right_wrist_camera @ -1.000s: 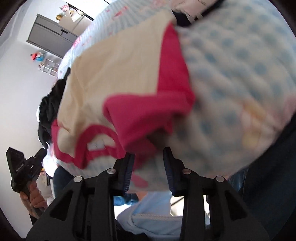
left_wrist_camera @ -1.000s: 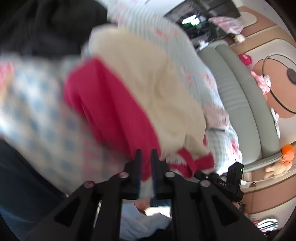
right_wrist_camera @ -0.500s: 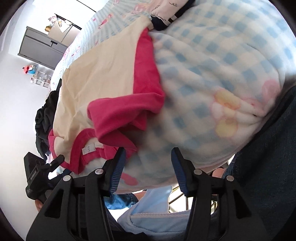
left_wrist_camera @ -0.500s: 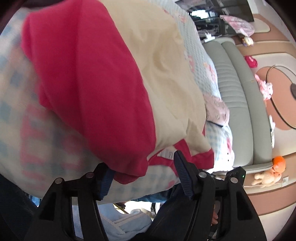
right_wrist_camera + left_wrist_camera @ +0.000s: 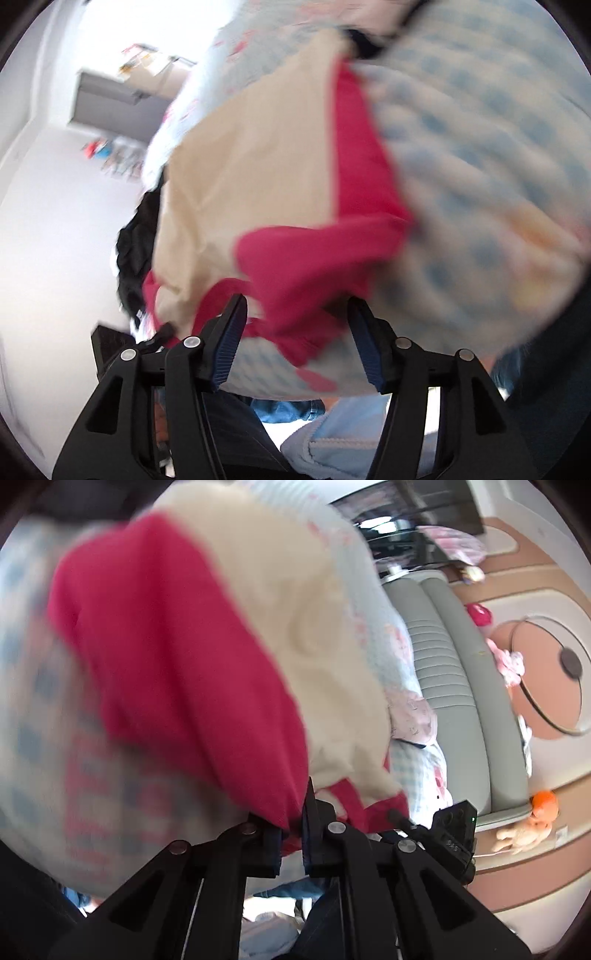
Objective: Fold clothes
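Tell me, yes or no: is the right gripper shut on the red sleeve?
No, the right gripper stands wide open, with the red sleeve lying between its fingers.

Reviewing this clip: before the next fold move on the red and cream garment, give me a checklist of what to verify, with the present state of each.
1. Left gripper clamped on the garment: ok, its jaws are nearly together with the red edge pinched between them.
2. Right gripper clamped on the garment: not ok, its jaws stand wide apart with the red sleeve lying between them, ungripped.
3. Garment lying flat on the checked blanket: cannot tell, both views are motion-blurred.
4. Red sleeve folded in over the cream body: ok, it lies across it in the right wrist view.
5. Dark clothing kept off the garment: cannot tell, it borders the cream edge.
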A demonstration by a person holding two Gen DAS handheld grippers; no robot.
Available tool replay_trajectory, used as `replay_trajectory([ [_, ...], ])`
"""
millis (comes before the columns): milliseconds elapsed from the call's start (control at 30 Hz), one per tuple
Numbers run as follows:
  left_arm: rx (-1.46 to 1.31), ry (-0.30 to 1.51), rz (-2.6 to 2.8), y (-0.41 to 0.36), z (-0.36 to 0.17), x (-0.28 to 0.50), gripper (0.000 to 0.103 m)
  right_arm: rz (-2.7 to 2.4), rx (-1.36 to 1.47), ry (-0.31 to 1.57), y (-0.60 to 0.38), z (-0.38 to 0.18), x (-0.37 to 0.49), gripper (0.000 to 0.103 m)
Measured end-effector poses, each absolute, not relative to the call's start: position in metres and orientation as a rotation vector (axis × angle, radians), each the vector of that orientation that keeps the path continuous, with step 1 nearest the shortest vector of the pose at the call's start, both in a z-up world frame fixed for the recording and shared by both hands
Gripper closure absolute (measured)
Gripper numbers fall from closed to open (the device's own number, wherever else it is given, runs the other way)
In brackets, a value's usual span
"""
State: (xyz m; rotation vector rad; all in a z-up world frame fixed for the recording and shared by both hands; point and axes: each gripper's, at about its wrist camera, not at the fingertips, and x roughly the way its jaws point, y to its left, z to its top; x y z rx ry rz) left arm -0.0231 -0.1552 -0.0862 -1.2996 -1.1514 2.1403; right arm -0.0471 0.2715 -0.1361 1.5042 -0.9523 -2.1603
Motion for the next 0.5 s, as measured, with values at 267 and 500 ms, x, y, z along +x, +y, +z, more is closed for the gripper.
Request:
replay_trajectory([
  [267,-1.523,-1.105,2.226,-0.186,-0.102,-0.021,0.095,-2.356,1.603,-0.790,0.286,-0.121,-0.044,0.076],
  [500,-1.314,-1.286,2.074,-0.185,-0.110,-0.032,0.052,-2.051,1.588,-1.089,0.278,-0.166,-0.047,0.063],
])
